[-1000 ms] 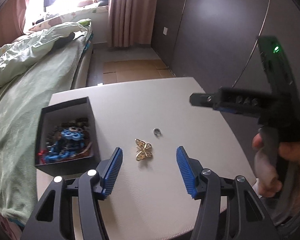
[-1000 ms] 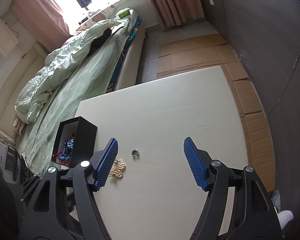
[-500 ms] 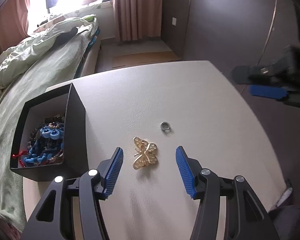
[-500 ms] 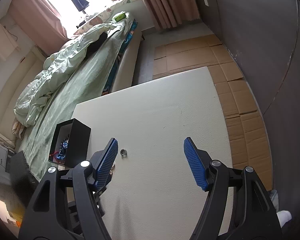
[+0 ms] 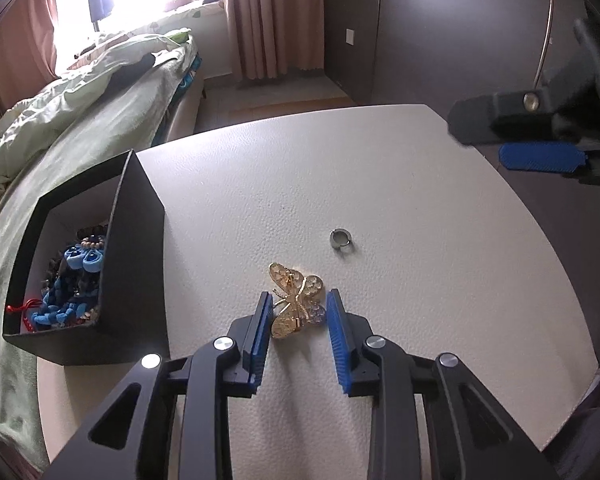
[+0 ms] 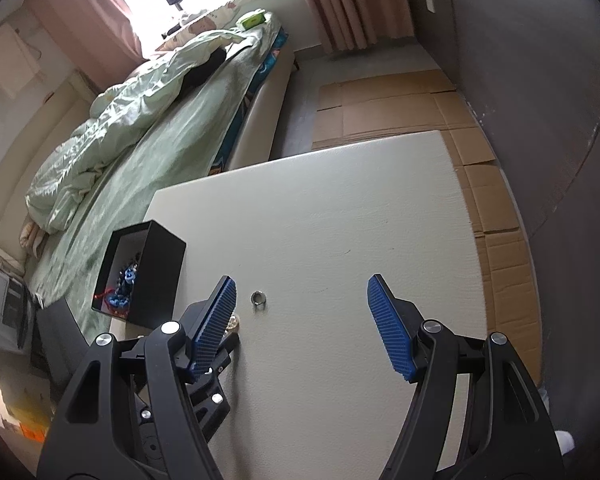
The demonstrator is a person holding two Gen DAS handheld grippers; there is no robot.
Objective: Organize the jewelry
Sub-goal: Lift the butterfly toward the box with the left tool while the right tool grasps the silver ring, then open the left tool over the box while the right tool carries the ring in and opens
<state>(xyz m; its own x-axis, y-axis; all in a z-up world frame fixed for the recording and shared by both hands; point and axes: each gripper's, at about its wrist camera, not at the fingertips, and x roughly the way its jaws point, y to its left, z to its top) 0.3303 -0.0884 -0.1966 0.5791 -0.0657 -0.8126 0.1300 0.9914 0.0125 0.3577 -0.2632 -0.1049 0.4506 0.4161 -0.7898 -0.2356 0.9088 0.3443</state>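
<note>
A gold butterfly brooch lies on the white table. My left gripper sits low around it, blue pads on either side, jaws narrowed; contact is unclear. A small silver ring lies beyond it, also in the right wrist view. A black box at the left holds blue and red beaded jewelry. My right gripper is open and empty above the table, right of the ring; its blue pad shows in the left view.
A bed with a green quilt runs along the table's left side. Flattened cardboard covers the floor beyond the table. A dark wall stands at the right.
My left gripper has dropped forward onto the butterfly brooch and its jaws have narrowed around it. My right gripper has drifted slightly; the ring now lies between its fingers.
</note>
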